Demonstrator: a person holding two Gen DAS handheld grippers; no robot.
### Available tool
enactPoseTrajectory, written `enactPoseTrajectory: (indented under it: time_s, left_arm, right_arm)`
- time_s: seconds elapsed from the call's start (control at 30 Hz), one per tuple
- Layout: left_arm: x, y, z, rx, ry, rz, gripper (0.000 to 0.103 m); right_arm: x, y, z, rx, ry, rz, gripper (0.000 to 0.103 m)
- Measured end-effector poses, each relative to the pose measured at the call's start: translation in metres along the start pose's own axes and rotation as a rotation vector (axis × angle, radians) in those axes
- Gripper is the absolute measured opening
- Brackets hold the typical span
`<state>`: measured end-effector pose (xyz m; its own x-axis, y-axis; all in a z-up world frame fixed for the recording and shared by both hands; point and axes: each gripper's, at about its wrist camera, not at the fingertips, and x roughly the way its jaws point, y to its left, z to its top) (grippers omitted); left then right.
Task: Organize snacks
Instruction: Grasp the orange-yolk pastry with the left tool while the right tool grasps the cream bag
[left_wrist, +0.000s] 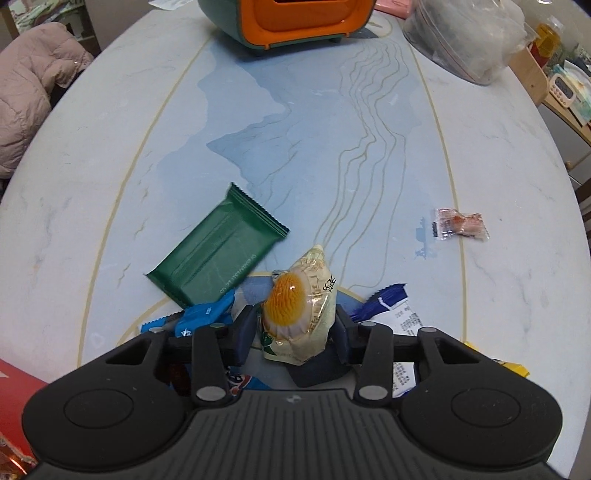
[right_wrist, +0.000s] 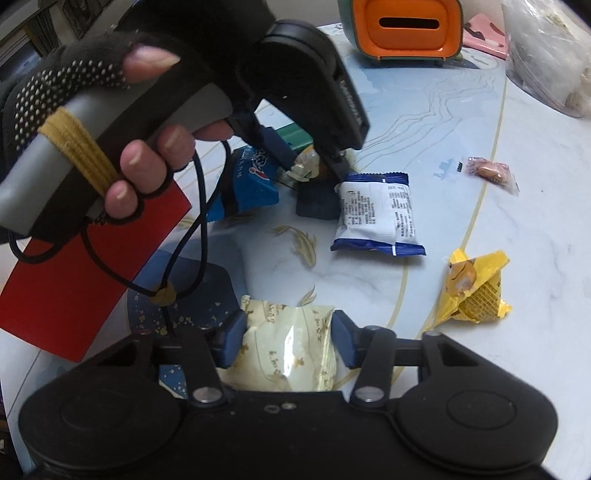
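**Two snacks pinched at once: how we lift them cleanly**

We work over a wide pale table (left_wrist: 110, 155) with blue printed patterns, and at its far edge stands the green and orange container (left_wrist: 295, 22) with a slot in its orange face, which we judge to be where the snacks belong. Loose snacks lie scattered in the near half, well apart from that container.

Our left gripper (left_wrist: 295, 328) points steeply down, and its blue pads sit against both sides of the egg-print packet (left_wrist: 299, 314), which stands on end between them; we take it as gripped. From the right wrist view the same gripper shows in a gloved hand (right_wrist: 110, 122), its tips down among the pile. Our right gripper (right_wrist: 284, 339) has its pads pressed on a cream packet (right_wrist: 284, 343), whose film bulges between them.

To do this step well, we should lift straight up before we travel. The green wrapper (left_wrist: 218, 247) and the blue packet (left_wrist: 207, 317) lie just beside the left grip, and a sideways drag would likely sweep them along. Both packets are soft, air-filled film, so we hold firmly enough to stop slipping but not enough to crush the contents.

We should also keep the two grippers apart on the way, since the left one crosses close ahead of the right.

The white and blue packet (right_wrist: 376, 214), the yellow packet (right_wrist: 476, 291) and the small clear-wrapped candy (left_wrist: 460, 223) wait for later trips.
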<state>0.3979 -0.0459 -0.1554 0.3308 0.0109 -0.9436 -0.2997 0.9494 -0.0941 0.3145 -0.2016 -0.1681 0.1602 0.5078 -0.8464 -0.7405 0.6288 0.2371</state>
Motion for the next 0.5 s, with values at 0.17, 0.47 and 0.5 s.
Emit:
enactPoseTrajectory:
  time_s: [0.17, 0.47, 0.5]
  left_arm:
    - [-0.008, 0.007, -0.005, -0.037, 0.001, -0.012, 0.04]
    - [-0.044, 0.013, -0.02, -0.06, -0.029, -0.064, 0.021]
    - [-0.048, 0.014, -0.021, -0.062, -0.032, -0.063, 0.021]
  right_arm:
    - [-0.007, -0.004, 0.0, 0.037, -0.023, -0.005, 0.044]
    - [-0.039, -0.001, -0.003, 0.077, -0.083, -0.005, 0.044]
    - [-0.043, 0.001, -0.003, 0.078, -0.089, -0.007, 0.044]
